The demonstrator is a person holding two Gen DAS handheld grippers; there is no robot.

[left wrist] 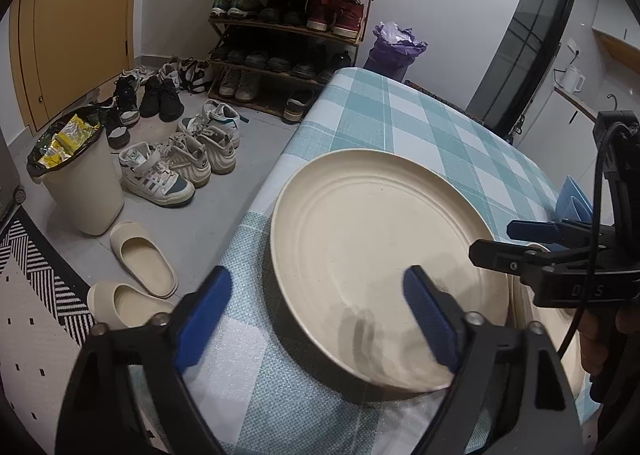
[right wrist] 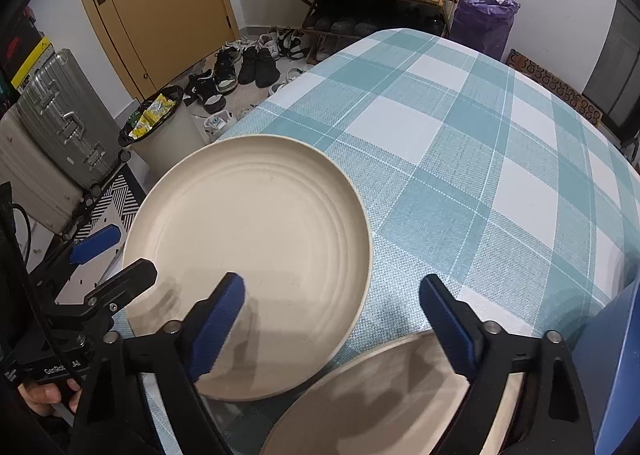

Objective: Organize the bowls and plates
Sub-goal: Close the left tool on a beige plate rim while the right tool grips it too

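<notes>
Left wrist view: the table wears a teal-and-white checked cloth, and a big cream plate lies flat on it near the left edge. The left gripper hangs over the plate's near left rim with its jaws apart, one blue pad over the cloth, the other over the plate, pressing on nothing. The right gripper pokes in from the right above the plate's far side, and a second plate peeks out under it. Room's pretty lived-in: shoe rack against the back wall, sneakers and slippers all over the grey floor, a full bin, a yellow door, a purple bag. Right wrist view: same plate left of centre, second plate close under the camera, the two near each other; can't tell if they touch. The right gripper is spread wide too, gripping nothing, left pad over the first plate, right pad by the second one's rim. Left gripper shows at the left edge, with suitcases behind.
</notes>
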